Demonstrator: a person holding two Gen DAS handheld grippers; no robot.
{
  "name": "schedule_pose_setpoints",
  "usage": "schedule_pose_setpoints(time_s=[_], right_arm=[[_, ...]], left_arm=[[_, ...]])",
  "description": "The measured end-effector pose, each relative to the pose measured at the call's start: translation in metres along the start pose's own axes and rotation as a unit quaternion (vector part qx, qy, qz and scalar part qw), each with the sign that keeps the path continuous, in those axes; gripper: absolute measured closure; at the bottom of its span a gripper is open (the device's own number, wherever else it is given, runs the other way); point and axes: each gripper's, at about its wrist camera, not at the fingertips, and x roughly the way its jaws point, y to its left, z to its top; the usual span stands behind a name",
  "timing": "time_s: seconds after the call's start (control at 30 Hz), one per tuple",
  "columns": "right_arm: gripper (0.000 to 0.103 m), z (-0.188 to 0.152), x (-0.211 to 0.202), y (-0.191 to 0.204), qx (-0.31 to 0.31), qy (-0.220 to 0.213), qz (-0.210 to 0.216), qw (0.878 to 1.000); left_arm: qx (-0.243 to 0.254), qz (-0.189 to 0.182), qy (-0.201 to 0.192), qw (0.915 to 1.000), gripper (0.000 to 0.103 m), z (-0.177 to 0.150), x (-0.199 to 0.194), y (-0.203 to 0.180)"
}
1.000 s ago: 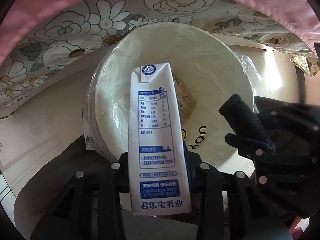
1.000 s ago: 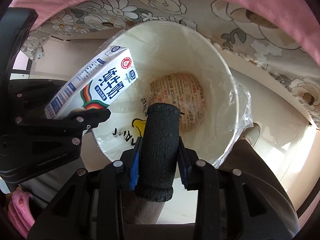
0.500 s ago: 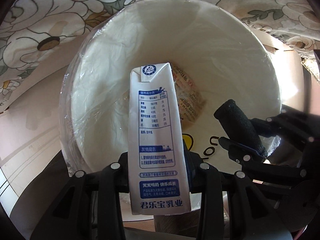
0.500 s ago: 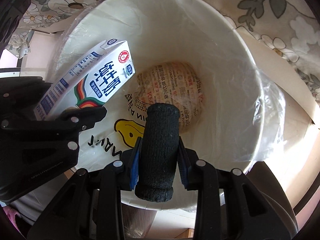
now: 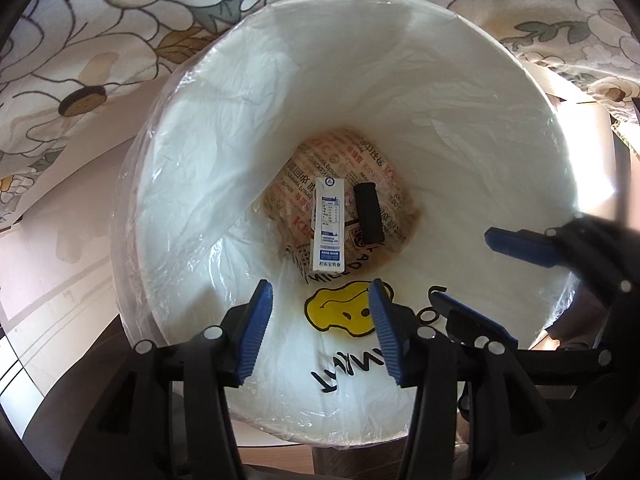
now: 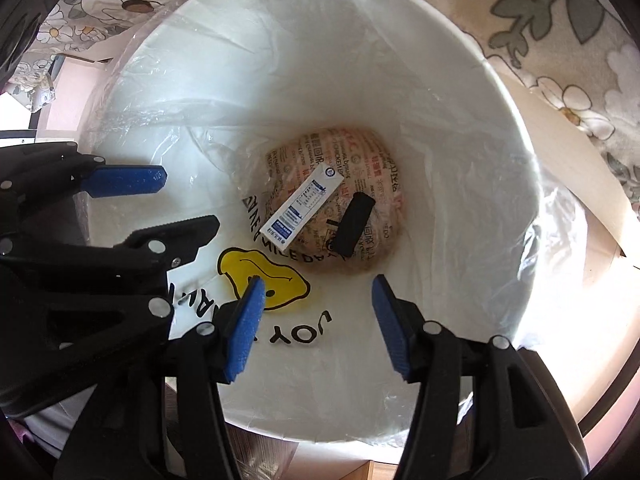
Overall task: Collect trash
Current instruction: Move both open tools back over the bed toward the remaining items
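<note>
— Left tongs (image 5: 320, 316) and right tongs (image 6: 318, 312) have both just been opening, jaws apart, nothing between them!

— And the trash?

— Down in the lined white bin (image 5: 500, 120): the milk carton (image 5: 329, 226) lies flat on printed paper (image 5: 320, 168), the black roll (image 5: 368, 213) just beside it, both well below the tongs.

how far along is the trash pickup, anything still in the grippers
Done: the carton and black roll lie at the bottom of the bin, on printed paper. In hand: nothing; the left gripper and right gripper have just been opening and are empty above the bin. Left: no other trash shows in these views.
</note>
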Motion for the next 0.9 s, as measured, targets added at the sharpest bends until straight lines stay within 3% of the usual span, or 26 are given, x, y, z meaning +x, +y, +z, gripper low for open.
schedule_pose_setpoints(time_s=[0.63,0.9], right_arm=[[0.047,-0.023,-0.023,0.004,-0.009,-0.034,-0.012,0.999],[0.047,-0.042,-0.058,0.01,-0.011,-0.065,-0.021,0.998]], left_arm=[[-0.001,0.016,-0.034,0.9993,0.05,-0.03,-0.05,0.001],[0.008,0.025,-0.075,0.9969,0.05,-0.048,-0.088,-0.004]])
